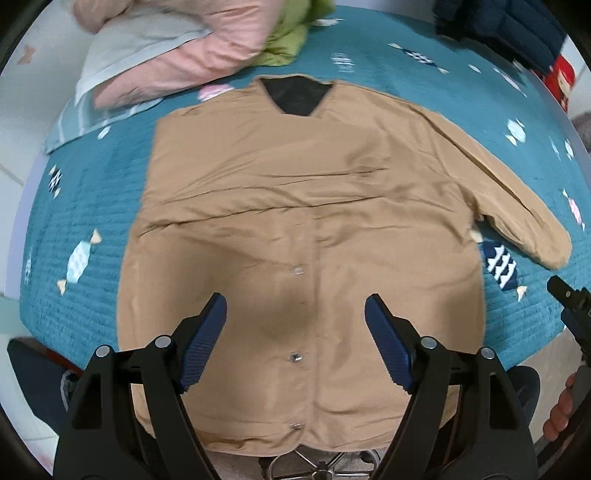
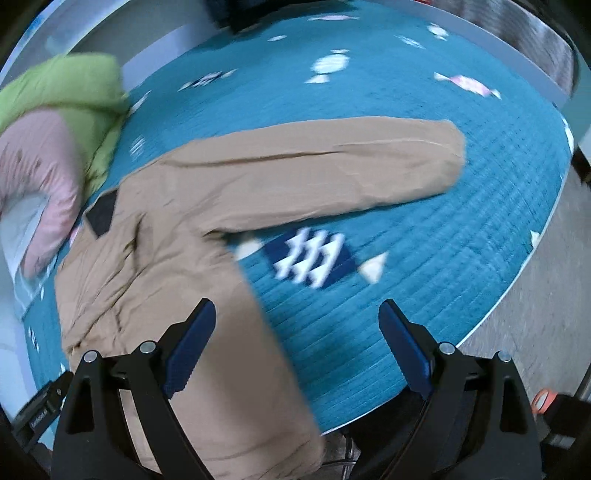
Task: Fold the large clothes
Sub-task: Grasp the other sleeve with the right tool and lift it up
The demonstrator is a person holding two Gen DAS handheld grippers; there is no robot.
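A tan snap-front jacket (image 1: 295, 206) lies flat, front up, on a teal quilted cover (image 1: 88, 184). Its left side looks folded in over the body; its right sleeve (image 1: 517, 199) stretches out to the right. My left gripper (image 1: 295, 306) is open and empty, hovering above the jacket's lower front. In the right wrist view the jacket (image 2: 173, 229) and its outstretched sleeve (image 2: 351, 166) lie ahead. My right gripper (image 2: 297, 314) is open and empty above the jacket's right hem edge and the cover (image 2: 461, 229). It also shows at the right edge of the left wrist view (image 1: 570, 306).
A pink padded garment (image 1: 184, 48) and a green one (image 1: 291, 33) are piled at the back left. Dark blue clothes (image 1: 498, 26) lie at the back right. The cover's front edge (image 2: 498, 314) drops to the floor on the right. A chair base (image 1: 317, 465) stands below.
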